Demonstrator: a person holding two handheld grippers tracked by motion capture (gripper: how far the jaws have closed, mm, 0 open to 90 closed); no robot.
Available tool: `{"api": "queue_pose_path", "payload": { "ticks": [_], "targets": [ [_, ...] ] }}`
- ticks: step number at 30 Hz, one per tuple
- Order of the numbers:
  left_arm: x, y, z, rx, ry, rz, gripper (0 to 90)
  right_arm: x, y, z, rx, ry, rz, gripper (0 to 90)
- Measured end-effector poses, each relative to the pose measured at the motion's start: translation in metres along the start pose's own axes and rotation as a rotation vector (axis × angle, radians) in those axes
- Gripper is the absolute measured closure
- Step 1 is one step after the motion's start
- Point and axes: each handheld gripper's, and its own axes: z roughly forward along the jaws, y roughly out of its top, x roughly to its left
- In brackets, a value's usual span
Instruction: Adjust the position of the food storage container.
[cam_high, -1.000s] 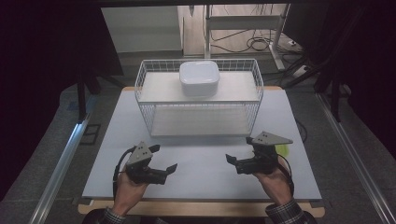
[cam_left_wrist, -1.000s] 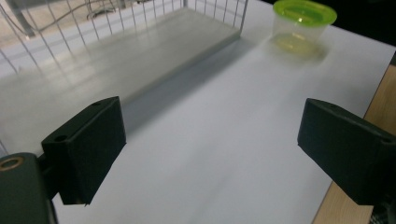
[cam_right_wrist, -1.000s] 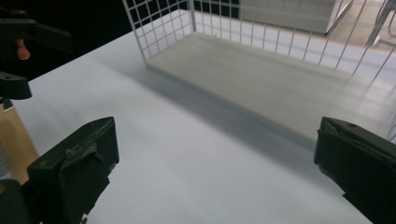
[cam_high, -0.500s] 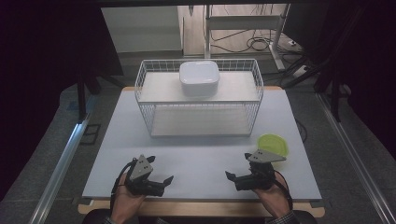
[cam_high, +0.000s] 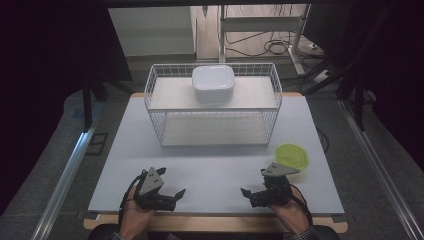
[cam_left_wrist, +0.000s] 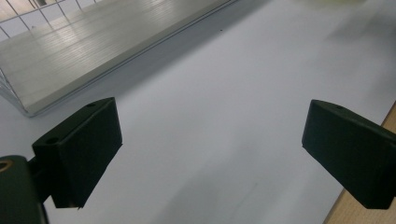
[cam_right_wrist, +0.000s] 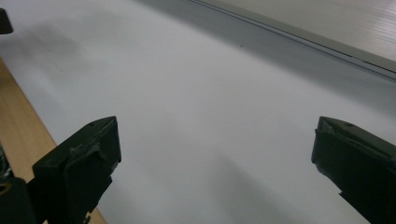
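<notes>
Left gripper (cam_high: 176, 196) wide open, empty — green bowl (cam_high: 292, 154) apart

No readable text, label, brand, number or sign anywhere: none on the white container (cam_high: 213, 83), the wire basket (cam_high: 212, 107), the green lid (cam_high: 292, 155), the table (cam_high: 210, 165) or either pair of tongs.

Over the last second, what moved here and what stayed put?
Both grippers, left and right, drew back toward the near table edge, jaws open and empty, gripping nothing. The right one's retreat uncovered the green bowl. The wire basket and the white container on its top shelf stayed in place.
</notes>
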Motion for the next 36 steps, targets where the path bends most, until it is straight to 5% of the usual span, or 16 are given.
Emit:
{"api": "queue_pose_path", "payload": {
  "ticks": [8,17,23,28,36],
  "targets": [
    [0.001,0.0,0.001,0.001,-0.002,0.0,4.3,-0.011,0.009,-0.012,0.01,-0.021,0.057,4.6],
    [0.001,0.0,0.002,0.003,-0.004,0.004,4.3,-0.037,0.021,-0.038,-0.013,-0.104,0.082,57.7],
    [0.002,0.0,0.003,0.001,-0.001,0.002,4.3,-0.063,0.028,-0.04,-0.009,-0.184,0.084,79.6],
    [0.003,0.0,0.003,0.003,-0.003,-0.002,4.3,-0.088,0.035,-0.046,-0.05,-0.254,0.134,89.7],
    [0.004,-0.001,0.004,0.008,-0.003,-0.006,4.3,-0.124,0.027,-0.056,-0.047,-0.37,0.206,89.9]
  ]
}}
